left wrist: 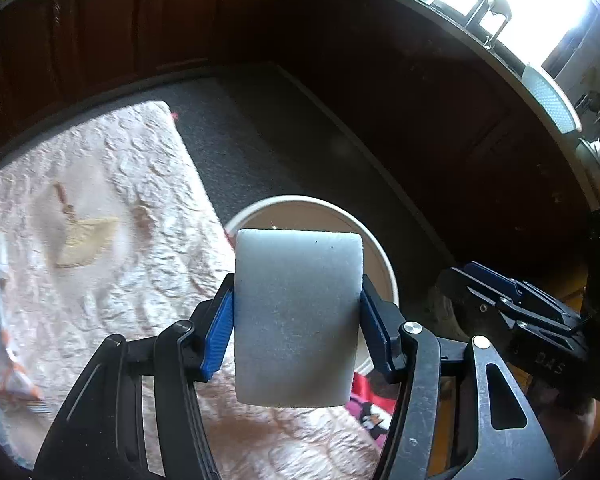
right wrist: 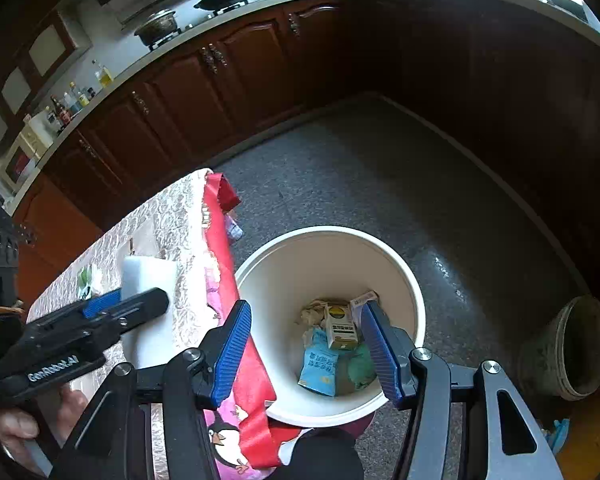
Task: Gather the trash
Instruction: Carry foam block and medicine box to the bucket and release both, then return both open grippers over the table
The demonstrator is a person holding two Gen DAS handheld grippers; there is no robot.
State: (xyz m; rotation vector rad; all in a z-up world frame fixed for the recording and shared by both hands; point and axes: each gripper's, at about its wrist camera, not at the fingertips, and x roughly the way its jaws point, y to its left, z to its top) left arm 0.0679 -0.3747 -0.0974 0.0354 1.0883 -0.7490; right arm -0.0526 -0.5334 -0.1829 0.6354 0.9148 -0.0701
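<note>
Carrying a white foam block (left wrist: 298, 316) clamped between its fingers, the left gripper (left wrist: 298, 316) should clear the white bin (left wrist: 374, 240) rim just ahead before releasing, while the right gripper (right wrist: 306, 346) hangs apart, empty, above the bin.

A white foam block (left wrist: 296, 320), matt and fine-grained, is seen above the smooth plastic bucket (right wrist: 414, 280). Beside the bucket, a quilted pink cloth (left wrist: 112, 184) with embossed texture is shown, edged by glossy red fabric (right wrist: 224, 248). Gripper pads (right wrist: 230, 354) are ribbed blue plastic; arms matt black. Behind the bucket, speckled stone floor (right wrist: 380, 176) and glossy dark wood cabinets (right wrist: 244, 60) are seen.
</note>
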